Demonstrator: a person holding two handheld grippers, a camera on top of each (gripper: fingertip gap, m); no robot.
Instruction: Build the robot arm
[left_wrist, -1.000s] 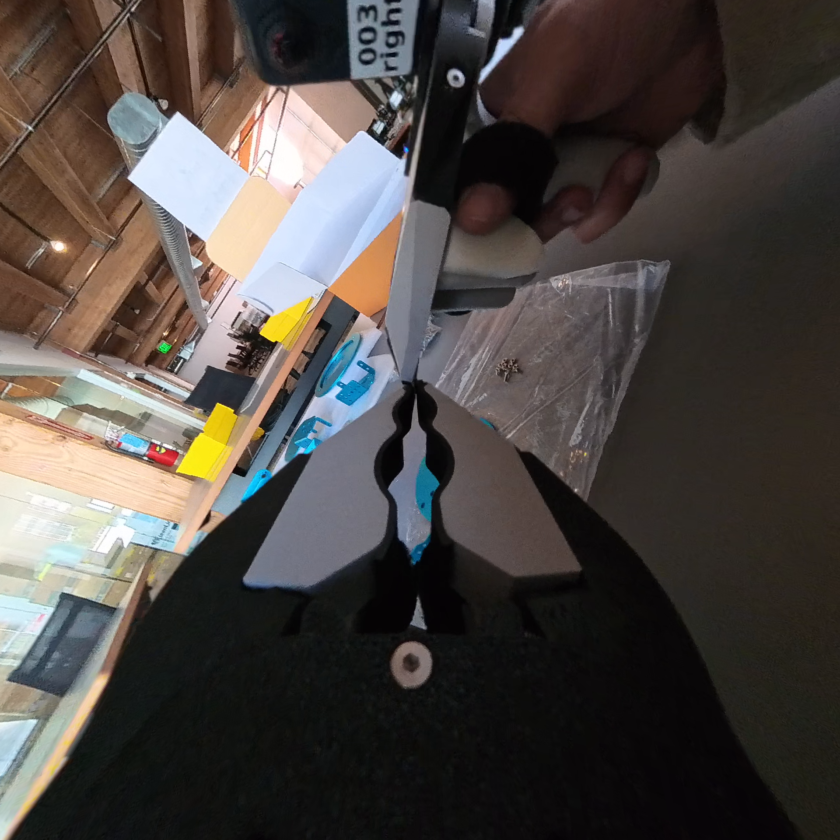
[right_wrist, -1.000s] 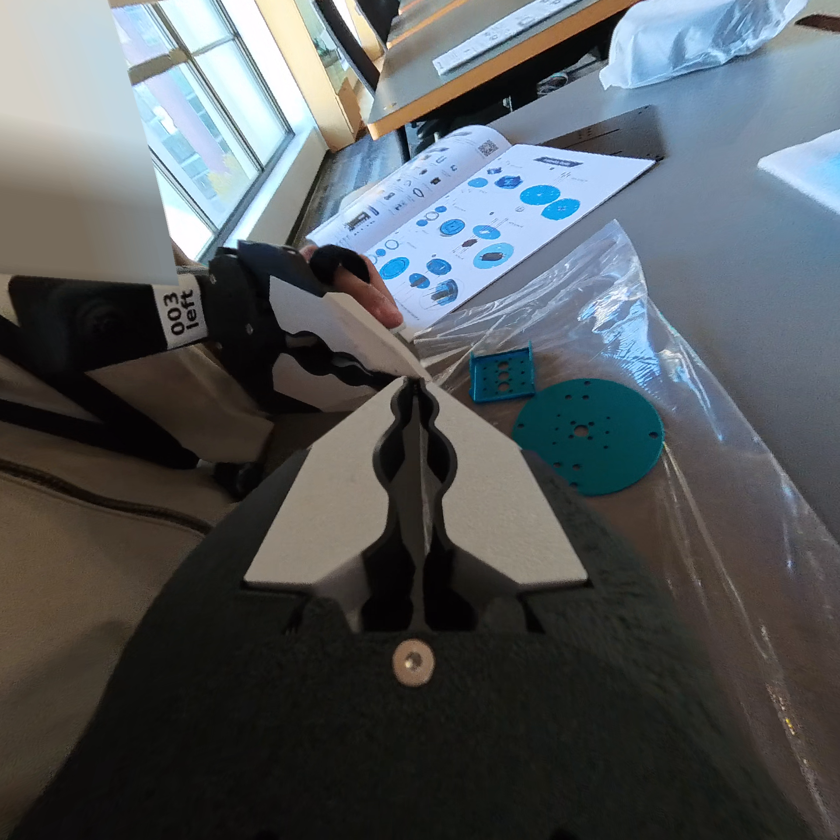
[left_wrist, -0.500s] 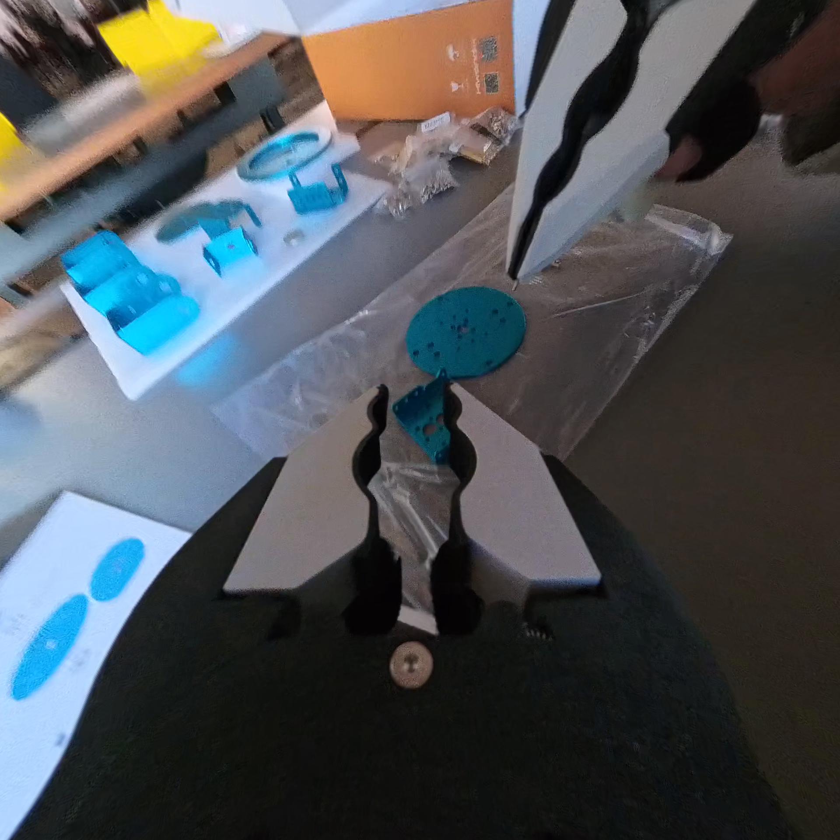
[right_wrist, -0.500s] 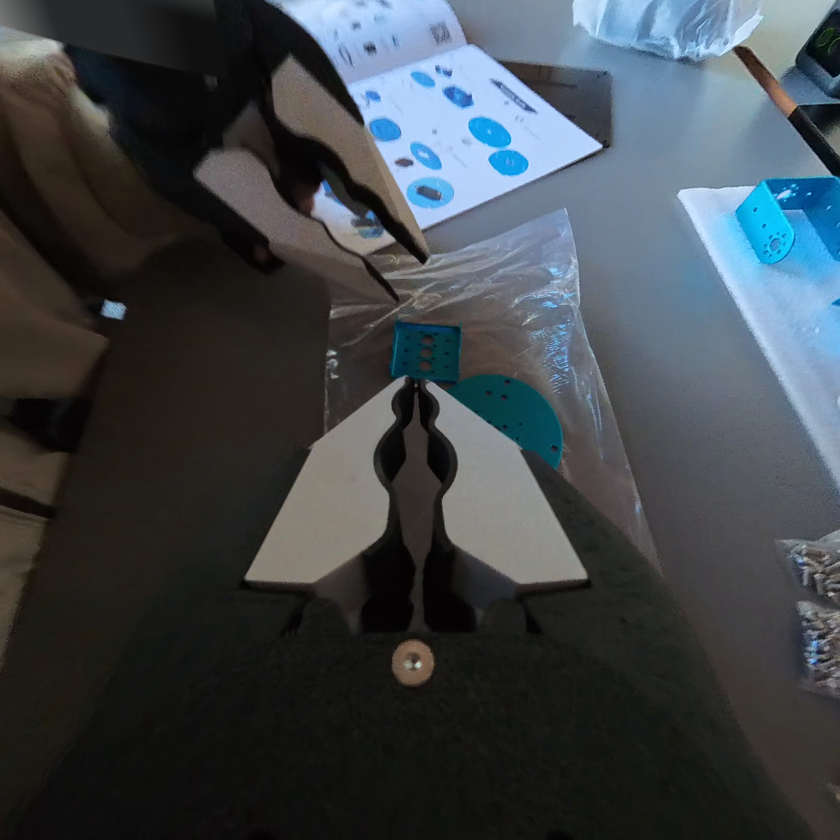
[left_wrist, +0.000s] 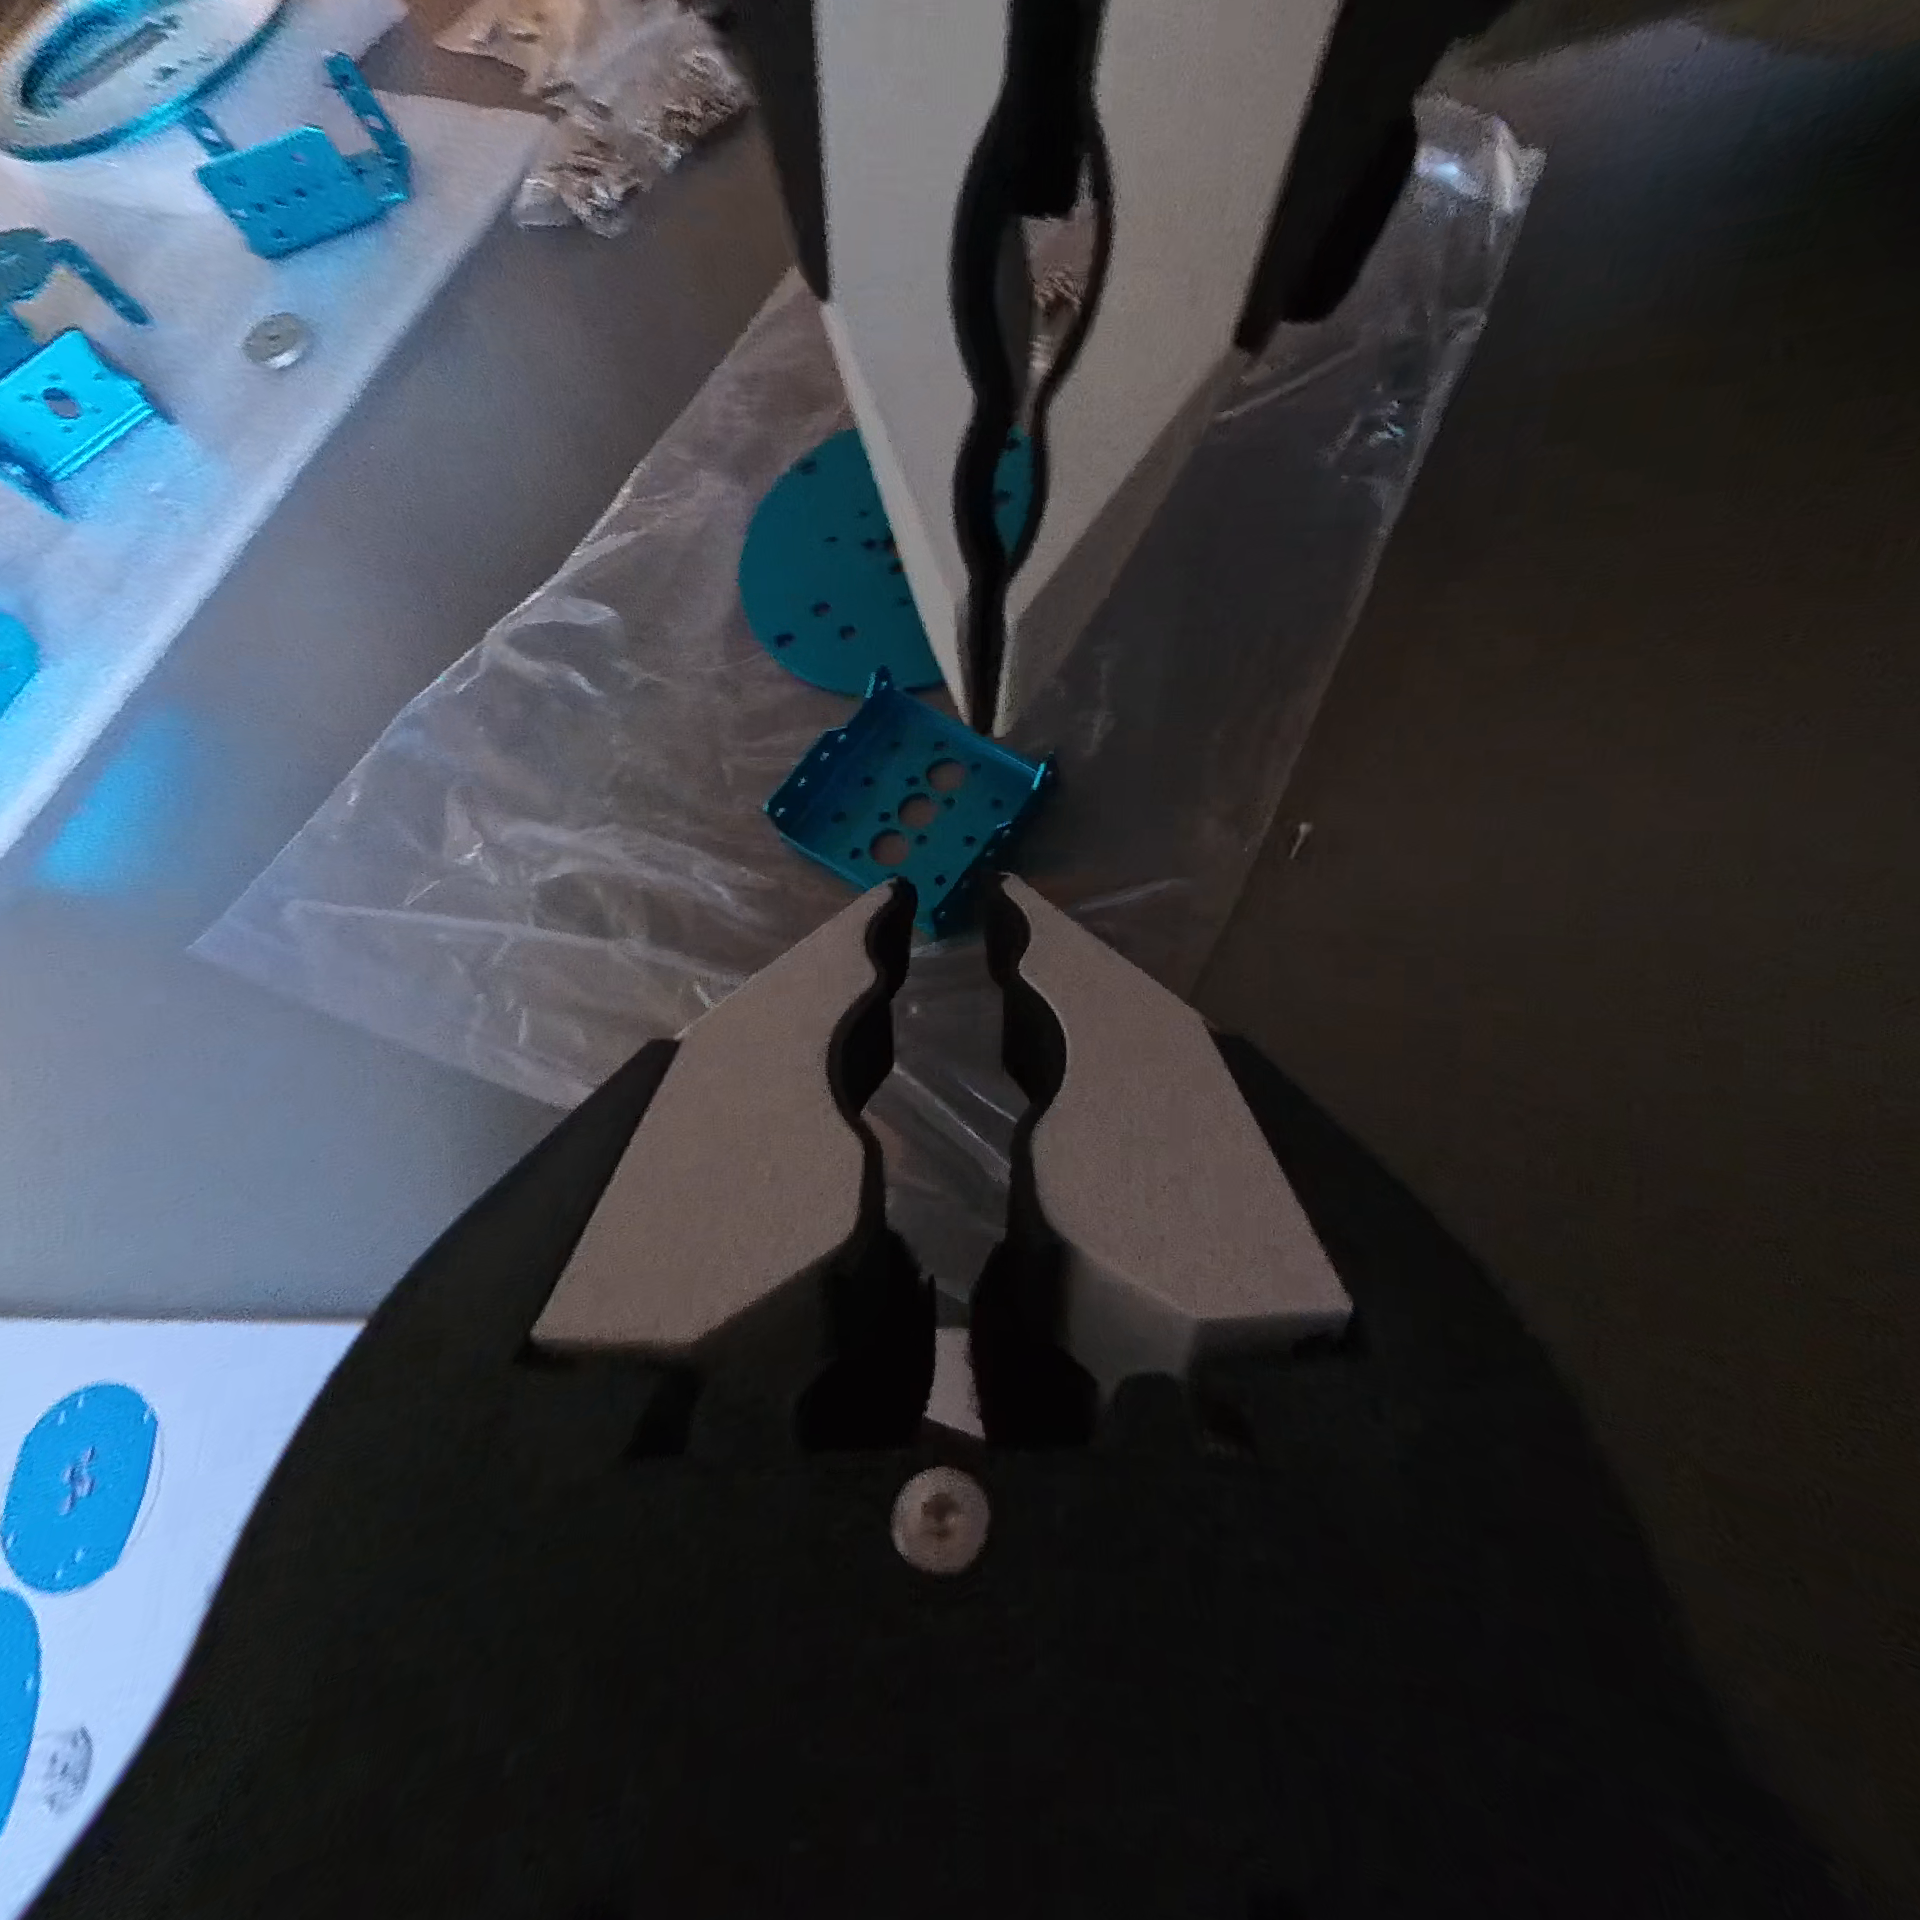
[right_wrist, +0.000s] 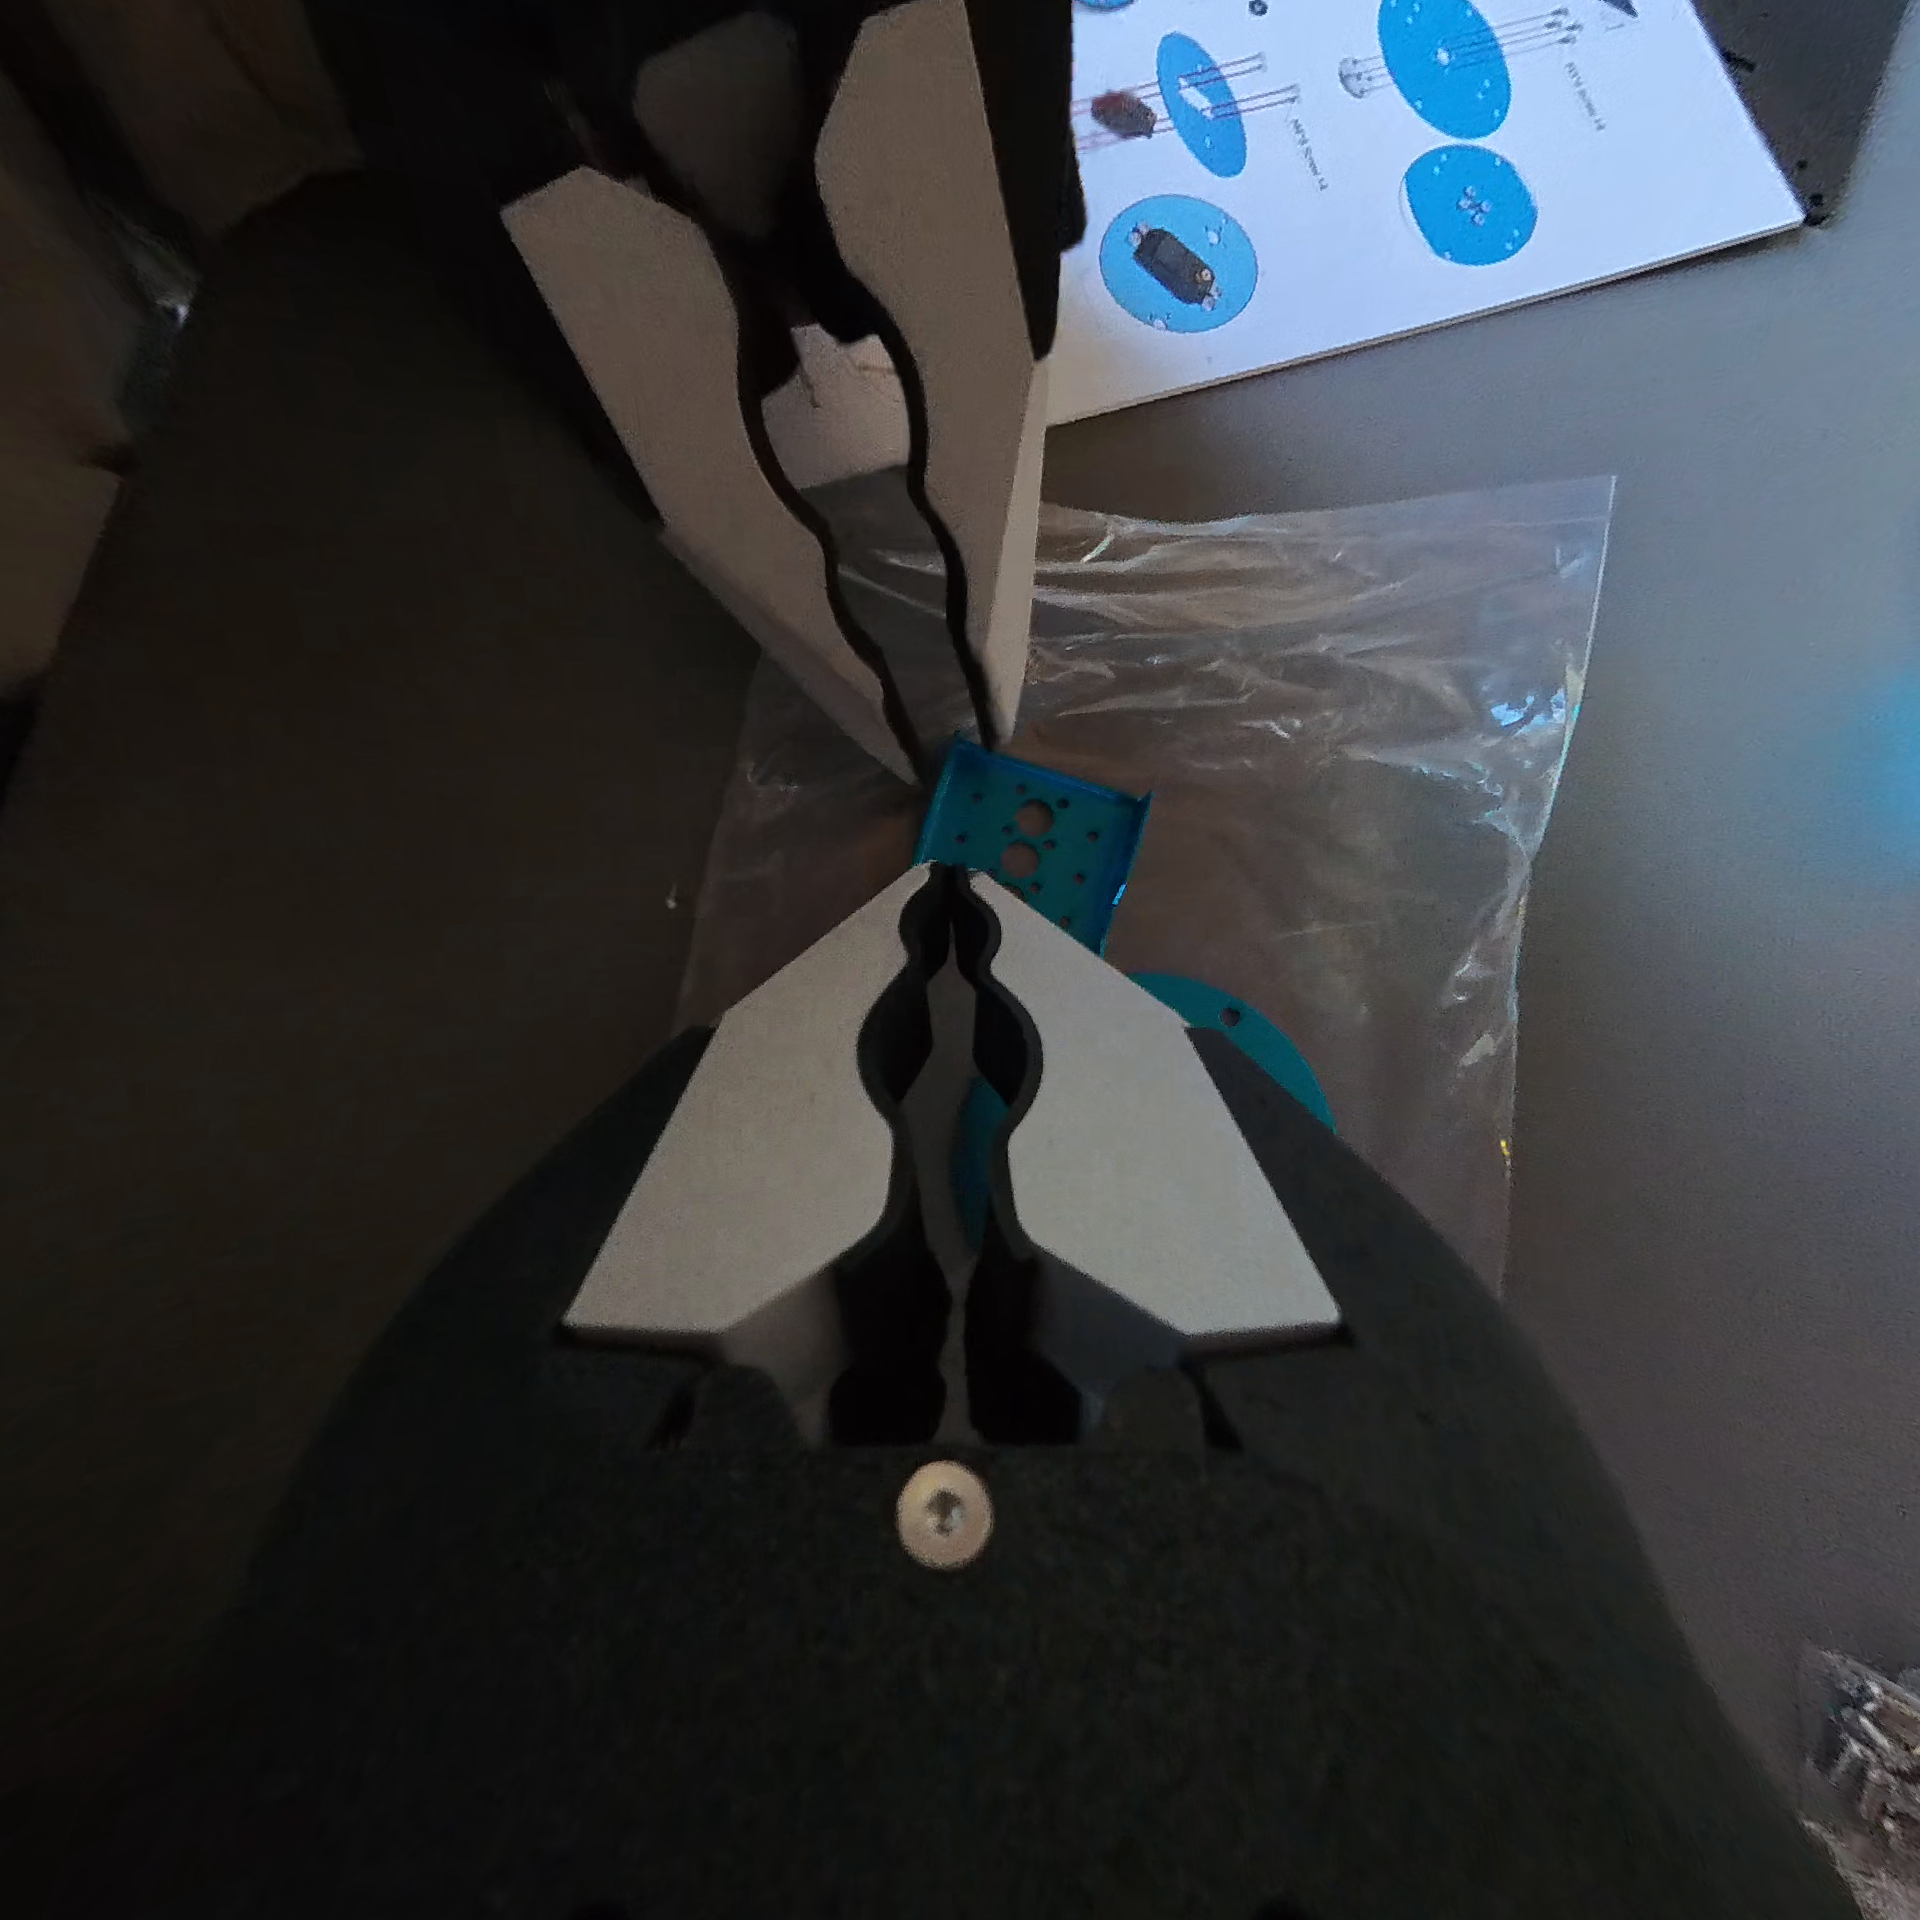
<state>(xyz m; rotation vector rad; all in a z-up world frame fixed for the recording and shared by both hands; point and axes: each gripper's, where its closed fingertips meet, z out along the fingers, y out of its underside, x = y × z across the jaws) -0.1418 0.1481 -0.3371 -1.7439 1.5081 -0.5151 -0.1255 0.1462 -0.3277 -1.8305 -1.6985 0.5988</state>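
Note:
A small blue U-shaped bracket (left_wrist: 914, 810) with round holes lies on a clear plastic bag (left_wrist: 520, 810), next to a teal round disc (left_wrist: 831, 582). My left gripper (left_wrist: 951, 891) is narrowly open, and its tips straddle the bracket's near corner. My right gripper (left_wrist: 982, 717) comes from the opposite side, shut, with its tips touching the bracket's far edge. In the right wrist view the bracket (right_wrist: 1039, 842) sits just beyond my right gripper (right_wrist: 951, 878). The left gripper (right_wrist: 958, 758) stands over the bracket's far corner. The disc (right_wrist: 1247, 1049) is partly hidden under my right fingers.
A white foam tray (left_wrist: 208, 312) with several blue metal parts lies at the left. Small bags of screws (left_wrist: 613, 135) lie behind it and also show in the right wrist view (right_wrist: 1870, 1756). An open picture manual (right_wrist: 1403, 208) lies on the grey table (left_wrist: 1610, 935). The tips of both grippers are at nearly the same place.
Both grippers have swung down from a raised, tilted pose onto the bag. They now meet tip to tip at the bracket. The left gripper's gap has narrowed since half a second ago.

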